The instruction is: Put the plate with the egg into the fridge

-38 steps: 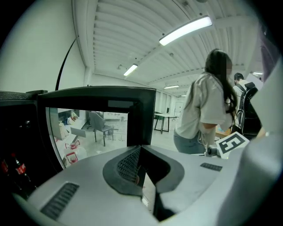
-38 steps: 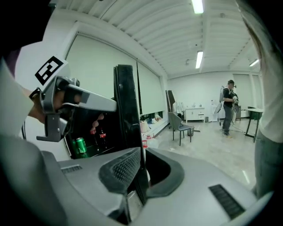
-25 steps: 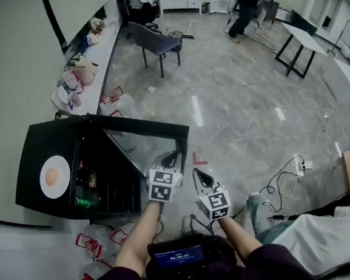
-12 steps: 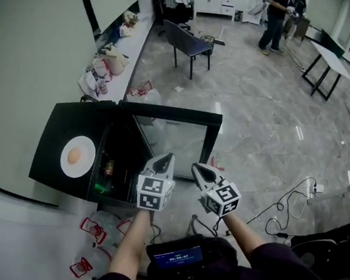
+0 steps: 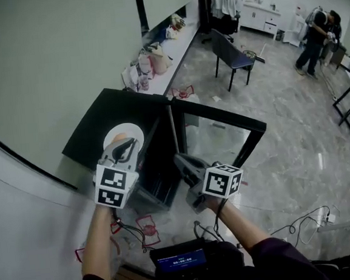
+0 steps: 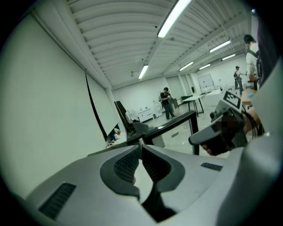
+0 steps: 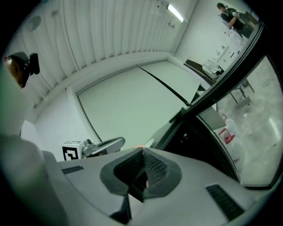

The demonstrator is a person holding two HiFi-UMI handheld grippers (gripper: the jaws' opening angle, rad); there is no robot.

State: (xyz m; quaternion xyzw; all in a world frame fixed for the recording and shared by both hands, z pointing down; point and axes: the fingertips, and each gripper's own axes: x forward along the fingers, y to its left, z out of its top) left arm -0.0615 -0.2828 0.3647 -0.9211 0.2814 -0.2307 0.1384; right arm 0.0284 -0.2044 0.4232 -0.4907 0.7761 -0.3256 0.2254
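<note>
- The plate [image 5: 127, 129] with the egg [image 5: 118, 137] sits on top of the black fridge [image 5: 87, 141]. It is in the same spot as a second ago, so it is not inside yet.
- The fridge door [image 5: 214, 140] stands wide open, just as it did before. The way in is ready.
- What is new is the hands. A second ago both were low, down by the bottom of the door and well away from the plate. Now both are up high.
- The left hand-held gripper [image 5: 127, 145] points at the plate, and from above its tip covers the near edge and most of the egg. I cannot tell if it touches the plate or hangs just over it.
- Its jaws are pressed tight together with nothing between them — the left gripper view shows this too [image 6: 141, 148].
- The right hand-held gripper [image 5: 178, 160] is up in front of the open fridge, near the top edge and beside the plate, not on it. Its jaws are shut tight and empty as well [image 7: 142, 152].
- So I think this is the reach for the plate, and the task has only just started.
- A closed gripper cannot pinch a rim, so the jaws need to open first.
- The egg lies loose on the plate, so I think a tilt could make it roll off — the plate should stay flat.
</note>
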